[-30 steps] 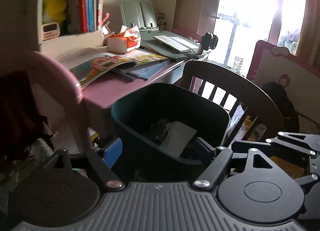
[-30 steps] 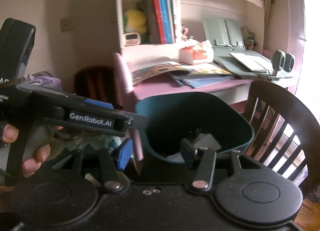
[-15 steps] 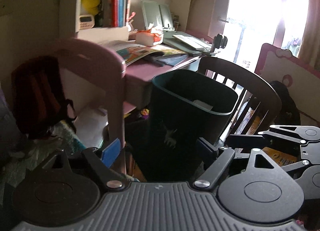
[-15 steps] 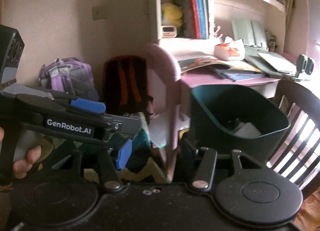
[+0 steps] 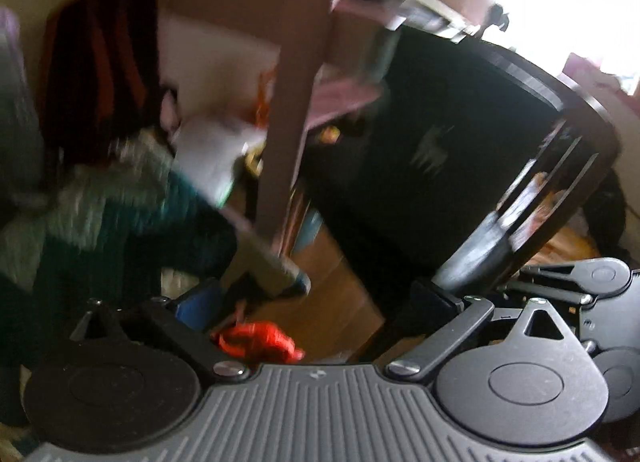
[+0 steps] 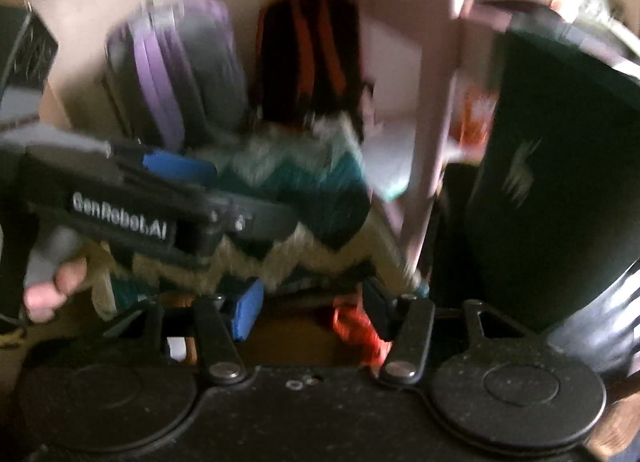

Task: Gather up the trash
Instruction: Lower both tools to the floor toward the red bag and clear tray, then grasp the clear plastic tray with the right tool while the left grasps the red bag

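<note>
Left hand-held gripper (image 5: 316,294): jaws opening wide, nothing between them.
Right hand-held gripper (image 6: 312,306): fingers spread, nothing pinched.
Trash: a red crumpled scrap (image 5: 256,344), probably a wrapper, lay on the wooden floor (image 5: 332,294) just below both grippers.
Bin (image 5: 448,150): dark, standing right of the pink chair leg (image 5: 288,134).

Wood floor (image 5: 340,294) — red scrap (image 5: 260,342), bin (image 5: 440,150)

Bin (image 5: 440,134) right of chair leg (image 5: 288,134)
</note>
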Demonstrator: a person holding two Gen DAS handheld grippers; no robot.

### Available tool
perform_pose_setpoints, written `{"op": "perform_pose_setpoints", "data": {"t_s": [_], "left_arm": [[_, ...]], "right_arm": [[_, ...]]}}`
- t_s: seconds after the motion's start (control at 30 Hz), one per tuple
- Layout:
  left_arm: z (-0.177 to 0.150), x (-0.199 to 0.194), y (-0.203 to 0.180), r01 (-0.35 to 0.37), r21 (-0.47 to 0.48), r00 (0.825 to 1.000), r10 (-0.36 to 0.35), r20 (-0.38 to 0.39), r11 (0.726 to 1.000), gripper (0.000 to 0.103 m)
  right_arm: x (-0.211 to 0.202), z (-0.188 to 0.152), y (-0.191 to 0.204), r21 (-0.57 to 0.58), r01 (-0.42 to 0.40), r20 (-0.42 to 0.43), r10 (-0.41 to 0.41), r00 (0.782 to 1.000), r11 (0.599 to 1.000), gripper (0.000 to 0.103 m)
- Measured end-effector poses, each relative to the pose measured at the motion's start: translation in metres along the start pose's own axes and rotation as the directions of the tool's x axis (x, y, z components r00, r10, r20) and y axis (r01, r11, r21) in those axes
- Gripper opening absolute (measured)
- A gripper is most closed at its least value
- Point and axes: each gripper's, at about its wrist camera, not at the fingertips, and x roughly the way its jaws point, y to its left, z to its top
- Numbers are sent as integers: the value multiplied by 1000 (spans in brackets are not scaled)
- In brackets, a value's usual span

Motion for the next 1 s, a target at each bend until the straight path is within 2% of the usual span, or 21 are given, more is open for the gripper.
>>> {"op": "perform_pose_setpoints", "data": {"t_s": [0.13, 0.27, 0.33, 0.4, 0.43, 0.53, 0.57, 0.7, 0.8, 0.9, 1.0], "left_arm": [[-25, 53, 33, -23, -62, 997, 18, -78, 998, 101], [-46, 105, 57, -56, -62, 987, 46, -152, 997, 101], [-52, 131, 65, -71, -47, 983, 62, -175, 996, 101], [-58, 156, 74, -87, -37, 976, 78, -204, 995, 101], [-60, 169, 79, -94, -34, 972, 84, -218, 995, 101], [-66, 209, 94, -108, -27, 962, 97, -257, 994, 101], [-68, 222, 97, -109, -21, 958, 100, -269, 994, 101], [-81, 281, 101, -91, 42, 940, 99, -326, 995, 101], [-93, 325, 100, -99, 83, 920, 123, -372, 992, 101], [-104, 368, 102, -80, 77, 901, 105, -420, 994, 101], [-111, 406, 99, -70, 88, 887, 102, -451, 994, 101]], "right_arm": [[72, -19, -10, 11, -1, -144, 3, 990, 1000, 55], [145, -34, -23, -11, 23, -287, -26, 957, 1000, 55], [180, -44, -26, -68, 25, -342, -47, 939, 997, 55], [214, -55, -20, -197, 27, -378, -101, 920, 980, 55], [228, -63, -18, -265, 23, -389, -129, 912, 964, 54], [279, -94, -10, -480, 11, -418, -240, 876, 877, 54], [292, -104, -9, -519, 1, -428, -261, 865, 855, 54], [342, -146, -10, -580, -54, -475, -284, 833, 813, 55], [376, -174, -13, -607, -56, -487, -316, 814, 793, 54], [406, -193, -24, -618, -53, -501, -341, 795, 784, 55], [432, -215, -38, -649, -54, -498, -369, 785, 759, 55]]}}
